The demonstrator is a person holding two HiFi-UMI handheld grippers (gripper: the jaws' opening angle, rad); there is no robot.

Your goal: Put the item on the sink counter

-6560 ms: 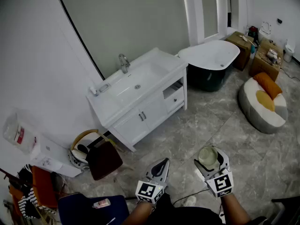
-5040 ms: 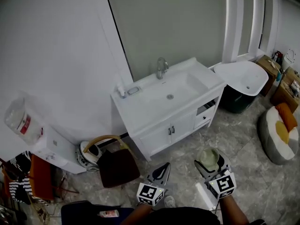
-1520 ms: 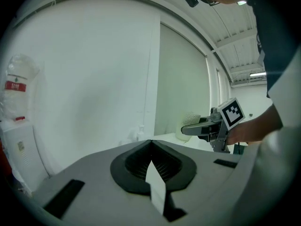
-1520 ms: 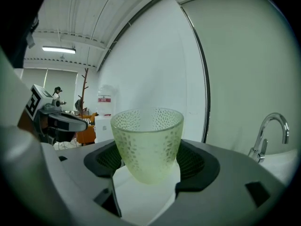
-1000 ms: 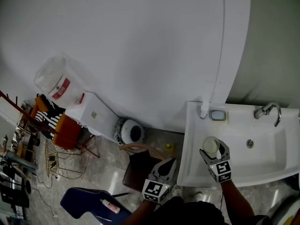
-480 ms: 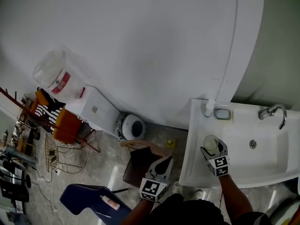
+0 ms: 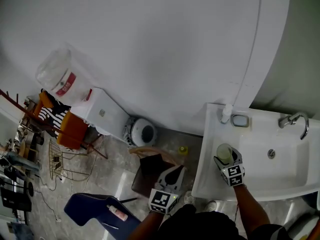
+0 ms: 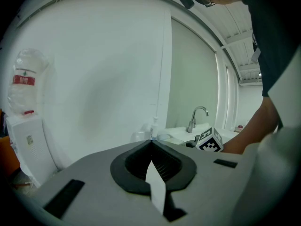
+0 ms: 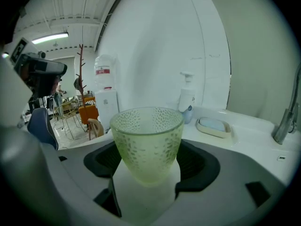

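A pale green dimpled glass cup (image 7: 225,153) stands upright between the jaws of my right gripper (image 7: 225,157), which is shut on it. In the right gripper view the cup (image 9: 148,142) fills the middle, with the gripper (image 9: 149,169) clasping its lower part. It is over the left end of the white sink counter (image 7: 209,171); whether it touches the top I cannot tell. My left gripper (image 7: 173,176) hangs lower, left of the counter, shut and empty; its jaws meet in the left gripper view (image 8: 151,141).
On the counter's back edge stand a soap dispenser (image 7: 226,115) and a soap dish (image 7: 240,120); the faucet (image 7: 295,121) and basin (image 7: 280,159) lie to the right. A brown chair (image 7: 152,165), a blue chair (image 7: 97,209) and a water dispenser (image 7: 102,116) are on the floor to the left.
I have come from across the room up to the sink. Over the last second my right gripper has sunk with the cup over the counter's left end. The left gripper has barely shifted.
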